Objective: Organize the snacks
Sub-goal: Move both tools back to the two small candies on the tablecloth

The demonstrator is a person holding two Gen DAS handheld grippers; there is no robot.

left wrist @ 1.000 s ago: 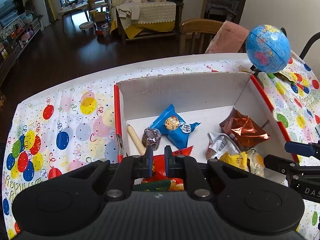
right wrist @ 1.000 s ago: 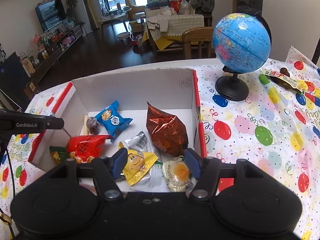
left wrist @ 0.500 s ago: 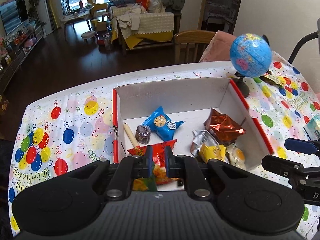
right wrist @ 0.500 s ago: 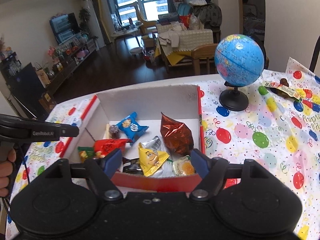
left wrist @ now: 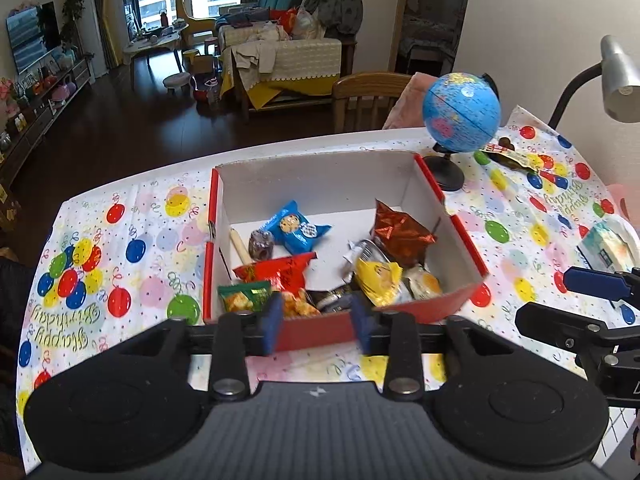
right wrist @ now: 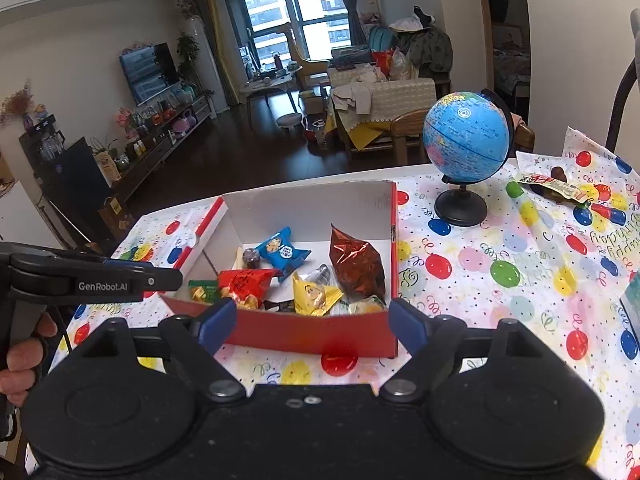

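Observation:
A red and white cardboard box (left wrist: 328,176) (right wrist: 312,204) sits on the balloon tablecloth and holds several snacks: a blue cookie pack (left wrist: 298,230) (right wrist: 280,252), a red pack (left wrist: 282,272) (right wrist: 244,282), a copper foil bag (left wrist: 400,230) (right wrist: 356,264), a yellow pack (left wrist: 378,280) (right wrist: 314,298) and a green pack (left wrist: 244,296). My left gripper (left wrist: 318,322) is open and empty, just in front of the box's near wall. My right gripper (right wrist: 310,324) is wide open and empty, also in front of the box.
A blue globe (left wrist: 460,114) (right wrist: 466,142) on a black stand is right of the box. A loose brown snack wrapper (left wrist: 508,154) (right wrist: 554,186) lies behind it. A small printed box (left wrist: 608,244) sits at the right edge. A lamp (left wrist: 618,80) stands far right.
Both grippers have pulled back and up, out of the box. My left gripper has opened and let go of the red pack, which now lies in the box.

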